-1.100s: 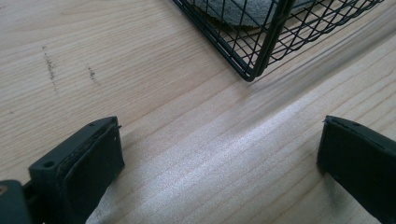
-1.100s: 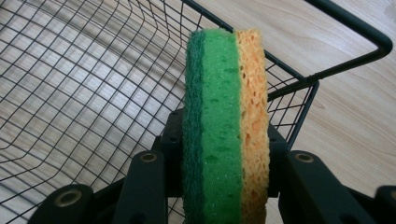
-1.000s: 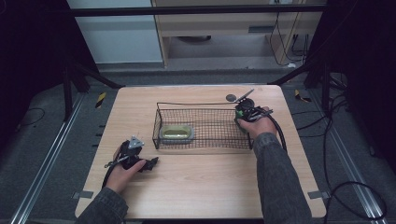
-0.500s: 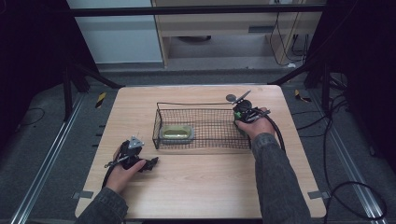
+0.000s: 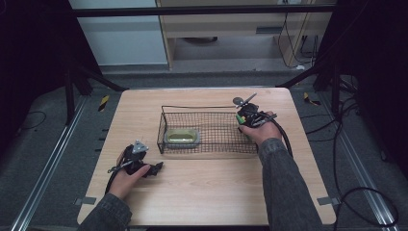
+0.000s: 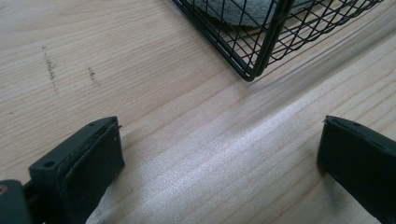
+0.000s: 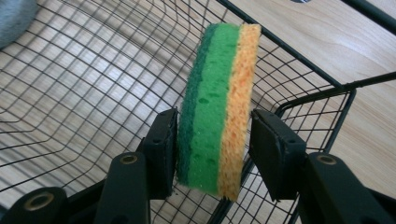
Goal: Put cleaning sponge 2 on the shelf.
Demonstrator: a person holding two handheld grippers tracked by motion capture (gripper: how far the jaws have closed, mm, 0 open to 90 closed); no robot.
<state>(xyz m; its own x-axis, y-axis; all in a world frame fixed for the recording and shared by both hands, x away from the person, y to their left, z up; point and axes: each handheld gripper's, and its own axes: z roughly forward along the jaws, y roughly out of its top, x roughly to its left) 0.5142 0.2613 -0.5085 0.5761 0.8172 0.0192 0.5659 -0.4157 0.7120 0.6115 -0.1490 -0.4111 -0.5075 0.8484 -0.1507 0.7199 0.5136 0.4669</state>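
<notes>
The right gripper (image 7: 212,140) held a sponge (image 7: 217,107) on edge over the basket's (image 5: 208,131) right end. Its fingers had just been opening, one side already clear, so the drop wanted finishing low and inside the wire. The left gripper (image 6: 219,168) rested open on the worktop (image 5: 207,187).

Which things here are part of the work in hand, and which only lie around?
In the job:
- sponge, between the right gripper jaws
- wire basket

Lying about:
- oval dish in the basket
- small round thing on the table
</notes>
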